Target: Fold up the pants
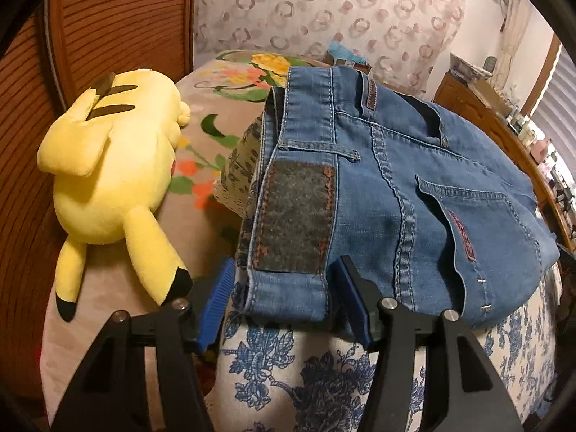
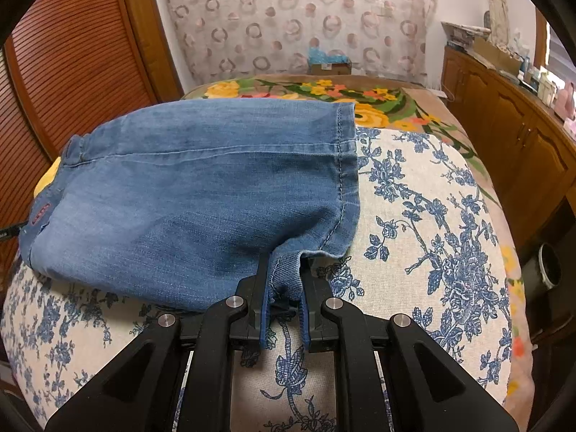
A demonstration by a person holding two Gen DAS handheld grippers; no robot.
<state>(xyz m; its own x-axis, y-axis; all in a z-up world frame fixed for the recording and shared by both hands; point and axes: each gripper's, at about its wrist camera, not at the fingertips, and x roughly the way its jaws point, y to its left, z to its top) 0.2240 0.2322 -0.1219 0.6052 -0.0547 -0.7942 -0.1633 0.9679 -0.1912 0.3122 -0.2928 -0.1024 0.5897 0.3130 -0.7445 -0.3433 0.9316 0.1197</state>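
Currently, right gripper [image 2: 284, 309] is nearly closed, pinching a hem corner of the blue jeans [image 2: 201, 201]. Left gripper [image 1: 284, 298] is wide open, its jaws straddling the waistband end without clamping. Jeans lie folded on the blue-floral bedspread [image 2: 432, 223]; beyond, yellow Pikachu plush [image 1: 111, 165].

A home bedroom. A bed [image 2: 414, 194] fills the middle, spread with a blue-flowered cloth over a blanket [image 2: 363, 93] of yellow and orange blooms. A yellow plush [image 1: 115, 176] lies on it at 9 o'clock. A patterned curtain [image 2: 298, 18] hangs at 12, a louvred wooden door [image 2: 72, 46] stands at 10, and a cluttered wooden cabinet [image 2: 504, 122] runs along at 2.
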